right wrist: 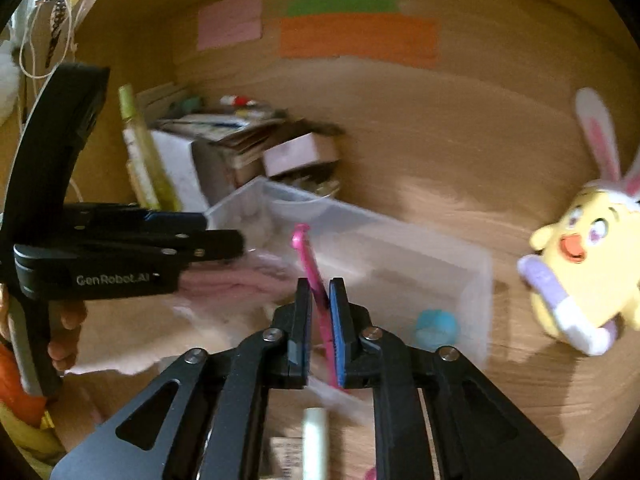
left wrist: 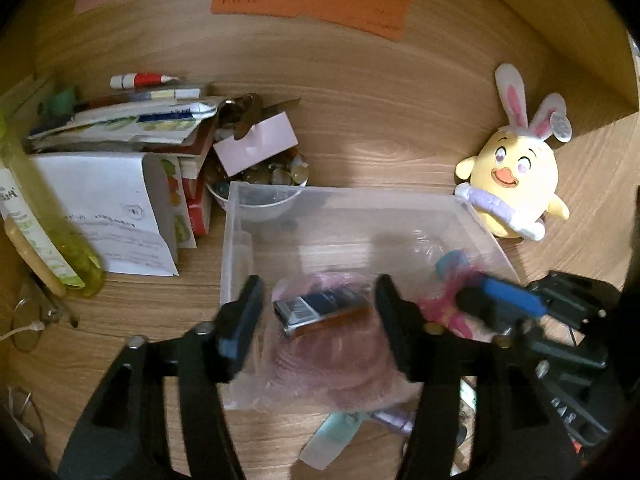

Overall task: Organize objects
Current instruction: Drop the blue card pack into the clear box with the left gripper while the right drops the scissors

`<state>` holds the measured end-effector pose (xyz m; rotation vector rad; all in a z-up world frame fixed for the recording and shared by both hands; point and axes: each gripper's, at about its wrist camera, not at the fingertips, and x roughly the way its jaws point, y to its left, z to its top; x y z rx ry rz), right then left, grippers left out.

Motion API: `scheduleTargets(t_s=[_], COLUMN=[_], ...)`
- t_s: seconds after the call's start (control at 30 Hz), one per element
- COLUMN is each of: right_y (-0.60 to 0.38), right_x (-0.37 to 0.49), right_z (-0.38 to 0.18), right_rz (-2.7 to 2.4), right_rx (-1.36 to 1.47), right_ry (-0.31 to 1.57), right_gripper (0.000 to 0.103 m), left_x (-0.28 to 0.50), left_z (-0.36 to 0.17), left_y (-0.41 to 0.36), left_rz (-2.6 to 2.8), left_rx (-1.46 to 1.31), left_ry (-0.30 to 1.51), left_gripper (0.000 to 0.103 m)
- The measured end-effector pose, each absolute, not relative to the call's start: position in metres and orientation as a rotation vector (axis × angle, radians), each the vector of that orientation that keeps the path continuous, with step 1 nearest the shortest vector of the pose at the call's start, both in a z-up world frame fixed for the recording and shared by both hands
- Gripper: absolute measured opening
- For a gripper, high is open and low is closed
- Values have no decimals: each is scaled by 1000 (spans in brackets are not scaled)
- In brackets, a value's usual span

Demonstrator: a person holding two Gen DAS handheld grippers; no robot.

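A clear plastic box (left wrist: 240, 236) stands on the wooden desk; it also shows in the right wrist view (right wrist: 476, 280). Inside lie a pink plastic bag (left wrist: 340, 360) with a dark small packet (left wrist: 320, 312) on it, and a blue round thing (right wrist: 436, 326). My left gripper (left wrist: 316, 304) is open, its fingers either side of the packet above the box. My right gripper (right wrist: 320, 316) is shut on a thin pink item (right wrist: 310, 268), held at the box's right side; it also shows in the left wrist view (left wrist: 476, 304).
A yellow chick plush with bunny ears (left wrist: 516, 184) stands right of the box. A bowl of stones (left wrist: 272, 184), a pink note block (left wrist: 256, 142), stacked papers and booklets (left wrist: 120, 184), a red-white tube (left wrist: 140, 80) and a green bottle (left wrist: 44, 208) crowd the left. Paper strips (left wrist: 336, 432) lie in front.
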<state>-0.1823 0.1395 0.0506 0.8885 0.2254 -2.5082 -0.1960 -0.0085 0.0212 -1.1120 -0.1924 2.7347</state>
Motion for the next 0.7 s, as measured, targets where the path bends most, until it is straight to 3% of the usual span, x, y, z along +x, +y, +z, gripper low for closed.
scheduleTargets(t_s=[0.13, 0.3, 0.43, 0.7], right_y=[137, 147, 162, 191], right_x=[-179, -165, -151, -128], right_z=[50, 56, 61, 56], right_rz=[-2457, -2477, -2513, -2546], right_rx=[908, 888, 873, 928], right_ry=[188, 177, 175, 182], right_gripper=[31, 35, 51, 51], left_x=[-183, -156, -138, -120], left_z=[33, 46, 45, 21], left_y=[-9, -5, -3, 1], left_rz=[2753, 2790, 2795, 2760], left_rx=[-1041, -960, -951, -1049], left_ry=[-176, -101, -44, 42], left_gripper=[77, 95, 98, 98])
